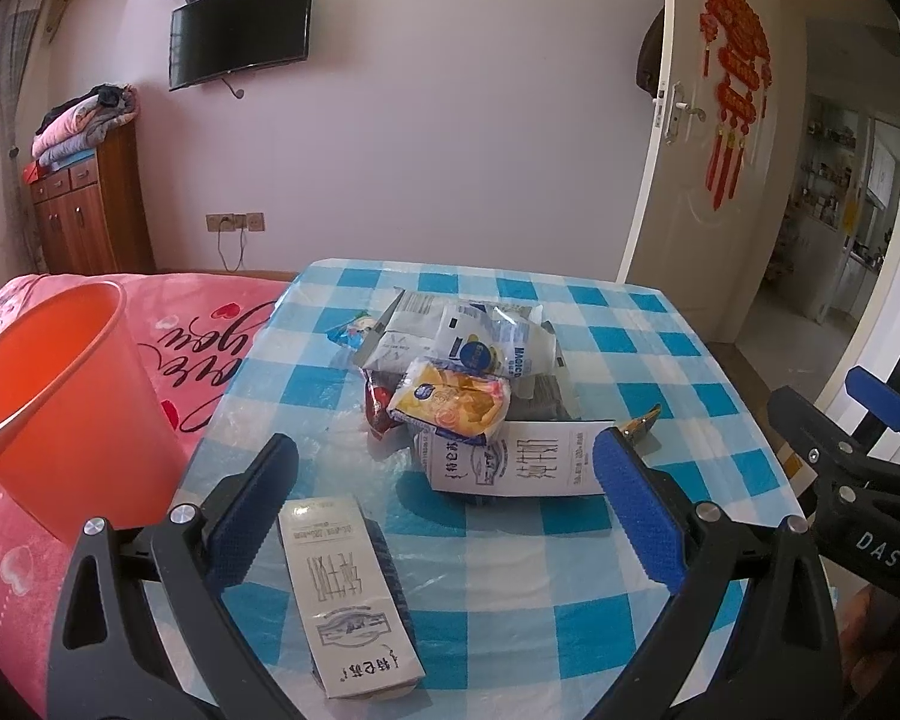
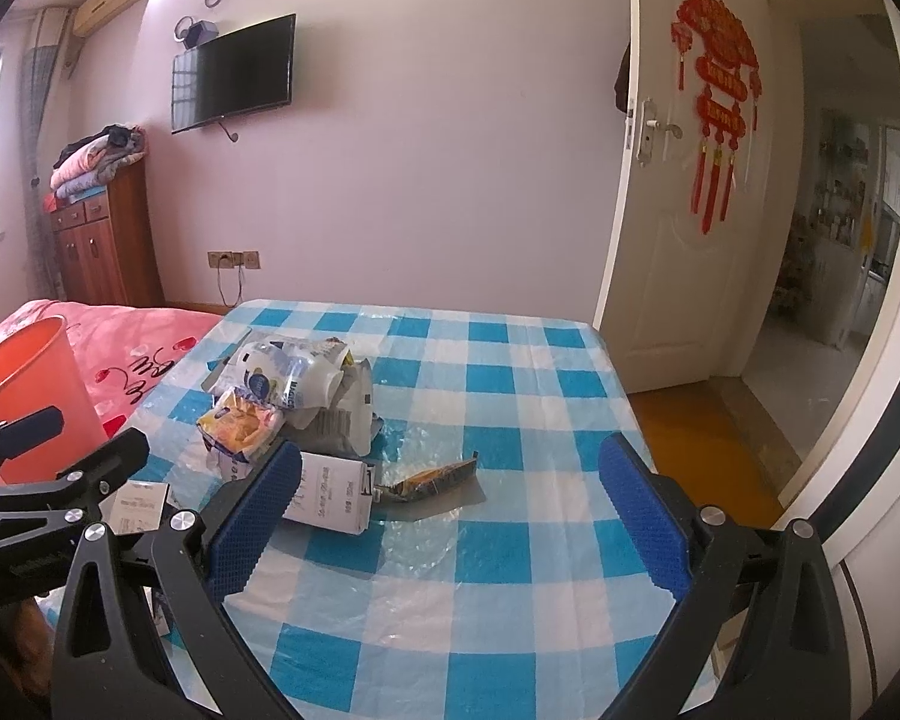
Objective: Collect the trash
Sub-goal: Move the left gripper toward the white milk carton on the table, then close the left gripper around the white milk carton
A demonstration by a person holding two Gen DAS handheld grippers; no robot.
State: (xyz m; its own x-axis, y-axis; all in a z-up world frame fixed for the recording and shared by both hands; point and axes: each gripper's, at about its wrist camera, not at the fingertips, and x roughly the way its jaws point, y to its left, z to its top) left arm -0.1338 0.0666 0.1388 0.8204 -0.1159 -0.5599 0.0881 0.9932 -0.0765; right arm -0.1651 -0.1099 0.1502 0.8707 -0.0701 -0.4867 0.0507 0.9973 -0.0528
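A pile of trash sits mid-table: a yellow snack wrapper [image 1: 450, 405], white and blue bags [image 1: 492, 342], a white milk carton [image 1: 516, 462] and a small torn yellow wrapper [image 2: 432, 480]. Another white milk carton [image 1: 348, 588] lies flat close to me, between my left gripper's fingers and nearer the left pad. My left gripper [image 1: 444, 516] is open above the table and holds nothing. My right gripper [image 2: 450, 516] is open and empty over the table's right half, with the second carton [image 2: 330, 498] by its left pad. An orange bin [image 1: 48, 396] stands on the bed at left.
The table has a blue and white checked cloth [image 2: 480, 600]. A pink bed cover [image 1: 210, 348] lies left of the table. An open white door [image 2: 678, 210] and a doorway are at the right. A wooden cabinet [image 1: 90, 210] stands at the far wall.
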